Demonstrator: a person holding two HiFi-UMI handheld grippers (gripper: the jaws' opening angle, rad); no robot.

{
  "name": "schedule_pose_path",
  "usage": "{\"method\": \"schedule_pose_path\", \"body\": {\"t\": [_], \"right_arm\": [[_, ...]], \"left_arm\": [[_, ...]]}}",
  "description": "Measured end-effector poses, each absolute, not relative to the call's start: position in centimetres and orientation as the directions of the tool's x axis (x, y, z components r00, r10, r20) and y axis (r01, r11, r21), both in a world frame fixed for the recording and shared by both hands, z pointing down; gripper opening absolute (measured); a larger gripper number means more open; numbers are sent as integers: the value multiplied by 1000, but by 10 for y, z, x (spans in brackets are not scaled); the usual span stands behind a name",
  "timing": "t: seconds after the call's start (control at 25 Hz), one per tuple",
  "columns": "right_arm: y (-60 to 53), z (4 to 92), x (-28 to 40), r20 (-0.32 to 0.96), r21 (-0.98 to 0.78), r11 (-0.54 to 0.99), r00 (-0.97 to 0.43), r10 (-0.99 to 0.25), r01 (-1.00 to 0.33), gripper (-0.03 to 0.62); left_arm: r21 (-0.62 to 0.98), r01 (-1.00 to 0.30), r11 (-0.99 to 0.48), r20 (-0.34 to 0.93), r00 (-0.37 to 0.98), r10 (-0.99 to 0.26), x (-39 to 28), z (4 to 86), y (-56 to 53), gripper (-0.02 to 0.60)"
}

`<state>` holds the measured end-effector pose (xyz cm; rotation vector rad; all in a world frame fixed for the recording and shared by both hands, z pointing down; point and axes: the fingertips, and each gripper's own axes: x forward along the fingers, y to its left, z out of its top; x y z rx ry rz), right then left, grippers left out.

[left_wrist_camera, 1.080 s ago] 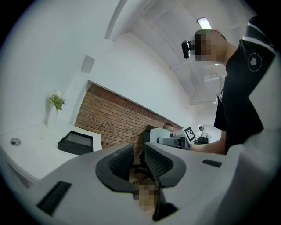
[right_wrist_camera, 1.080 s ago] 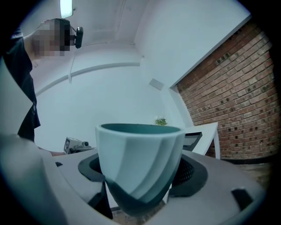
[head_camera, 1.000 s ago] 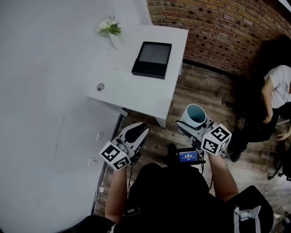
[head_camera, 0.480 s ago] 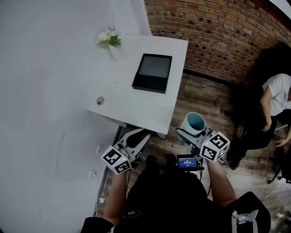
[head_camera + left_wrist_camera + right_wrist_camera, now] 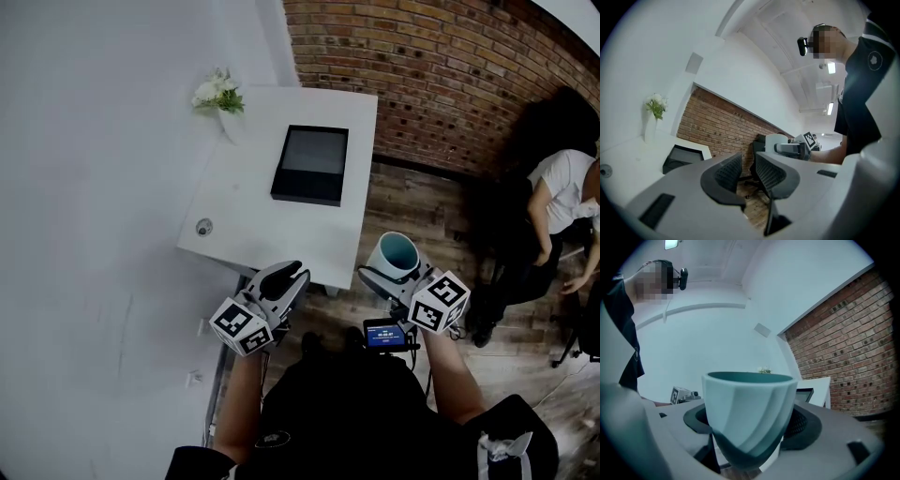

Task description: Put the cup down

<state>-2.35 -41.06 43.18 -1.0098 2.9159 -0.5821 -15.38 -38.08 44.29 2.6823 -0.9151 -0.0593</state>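
Both grippers have been brought nearer the white table (image 5: 267, 220) than a second ago. At the left, the left gripper (image 5: 284, 278) is held by the table's near edge, jaws narrowly apart, nothing between them. Right of the table's near corner, the cup (image 5: 397, 253) is clamped upright in the right gripper (image 5: 389, 275), not yet over the tabletop. It should be carried left over bare surface, near of the black tray (image 5: 311, 164), lowered level until seated, then released.
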Motion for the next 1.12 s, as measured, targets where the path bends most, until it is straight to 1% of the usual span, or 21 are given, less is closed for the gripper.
{"method": "schedule_pose_path", "body": {"t": [0.2,0.84,1.12], "right_arm": [[-412,435,-30,127,-345,722,-792,-597,-599,388],[-412,444,-29,143,-351,722,-796,-587,-596,388],[-416,451,-36,153,-368,738,-820,-551,-565,388]], "left_arm": [[313,-612,-726,73,778,-624,-163,452,-386,109],[319,-617,-719,85,775,-627,-163,458,-384,110],[316,-620,-718,91,773,-628,-161,457,-385,110]]}}
